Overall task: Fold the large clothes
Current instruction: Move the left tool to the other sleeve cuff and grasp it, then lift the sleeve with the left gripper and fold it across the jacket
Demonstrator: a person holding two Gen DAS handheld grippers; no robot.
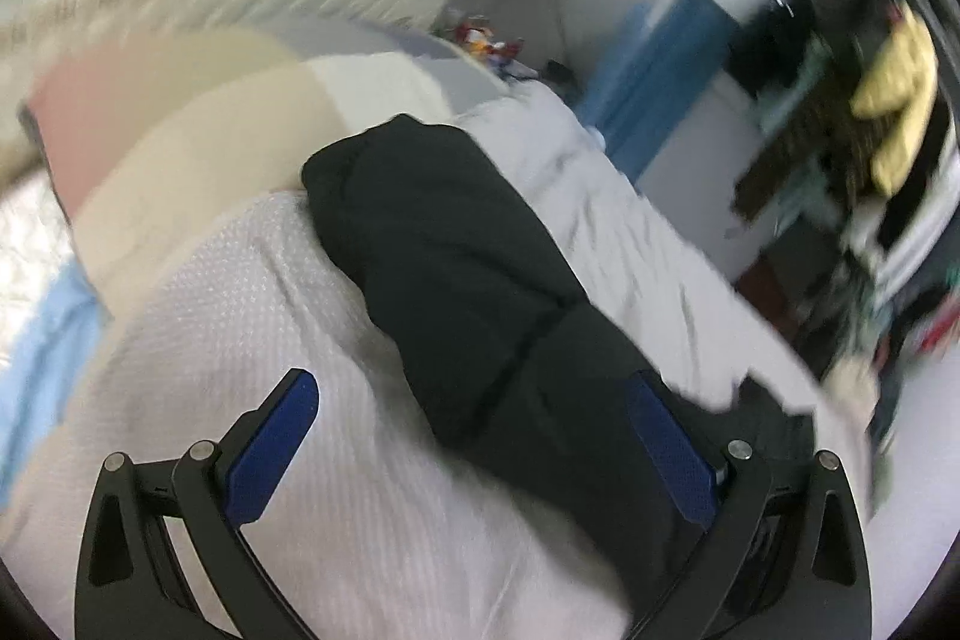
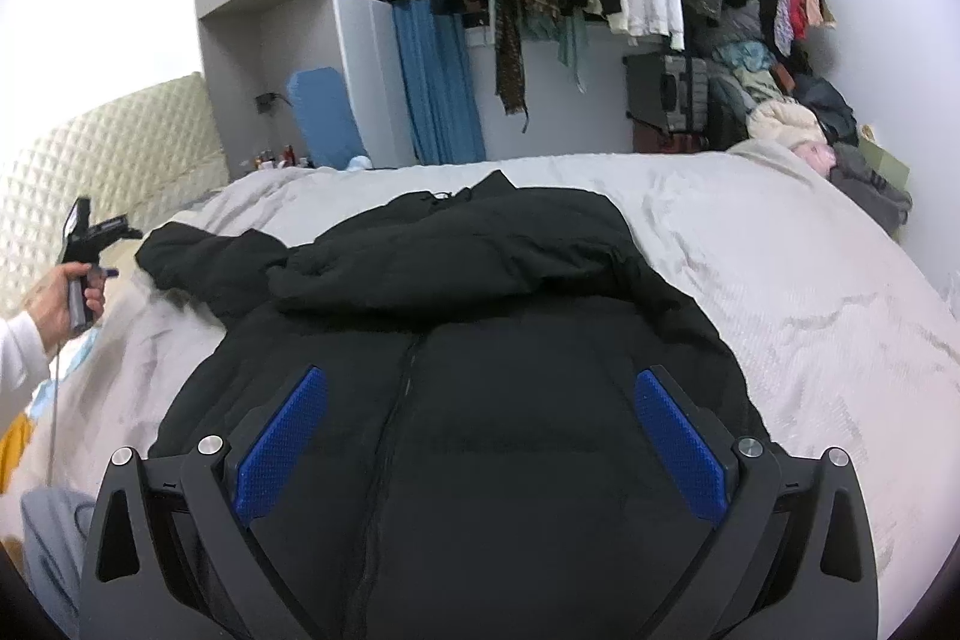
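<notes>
Bedroom, grey bed carries black jacket, spread mid-bed, one sleeve reaching toward headboard edge. Right tool over jacket, fingers apart, empty. Left tool apart, beside sleeve. Fold seems early; next probably grip sleeve, bring inward. Far edge free.

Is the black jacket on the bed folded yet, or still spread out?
Mostly spread: the black jacket lies flat on the bed, zipper up, one sleeve stretched sideways. The top looks bunched; no tidy fold shows.
</notes>
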